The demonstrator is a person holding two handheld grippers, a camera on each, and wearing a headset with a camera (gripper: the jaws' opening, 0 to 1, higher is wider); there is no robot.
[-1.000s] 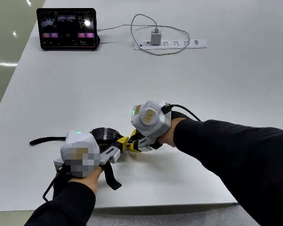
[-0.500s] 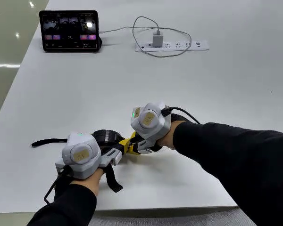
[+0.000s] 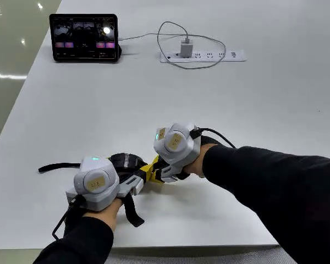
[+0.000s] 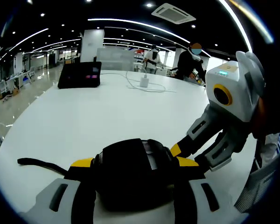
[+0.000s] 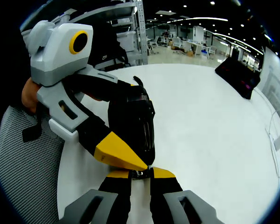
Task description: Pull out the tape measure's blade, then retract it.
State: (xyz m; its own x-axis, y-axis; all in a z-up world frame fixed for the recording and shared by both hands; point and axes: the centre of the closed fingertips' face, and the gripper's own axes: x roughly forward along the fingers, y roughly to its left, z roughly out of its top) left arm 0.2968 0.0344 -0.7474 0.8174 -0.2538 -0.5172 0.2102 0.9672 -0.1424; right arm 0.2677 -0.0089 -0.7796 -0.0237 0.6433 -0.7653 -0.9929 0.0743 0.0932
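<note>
Almost nothing has moved since a second ago. Both grippers still sit at the same spot near the front edge of the white table (image 3: 236, 110). The whole picture has slid a little, and that is the head camera moving, not the things.

The tape measure (image 4: 135, 170) is round and black. It lies on the table near the front left corner, between the two grippers. A black strap (image 3: 58, 166) runs from it to the left across the table, and another piece of strap hangs toward the front edge.

The left gripper (image 4: 134, 164) has its jaws on both sides of the tape measure. Its yellow tips press against the black body, so it is holding the tape measure.

The right gripper (image 5: 141, 173) comes in from the other side and points at the tape measure. Its jaws are very close together. They pinch a small shiny bit, the blade tip (image 5: 141, 175), right at the edge of the tape measure. One yellow tip of the left gripper is just beside it. The blade is hardly out at all.

Both arms wear black sleeves (image 3: 264, 181).

Far back on the table stands a dark tablet (image 3: 85, 37) with its screen lit. To its right lies a white power strip (image 3: 220, 55) with a white charger (image 3: 186, 46) plugged in.
</note>
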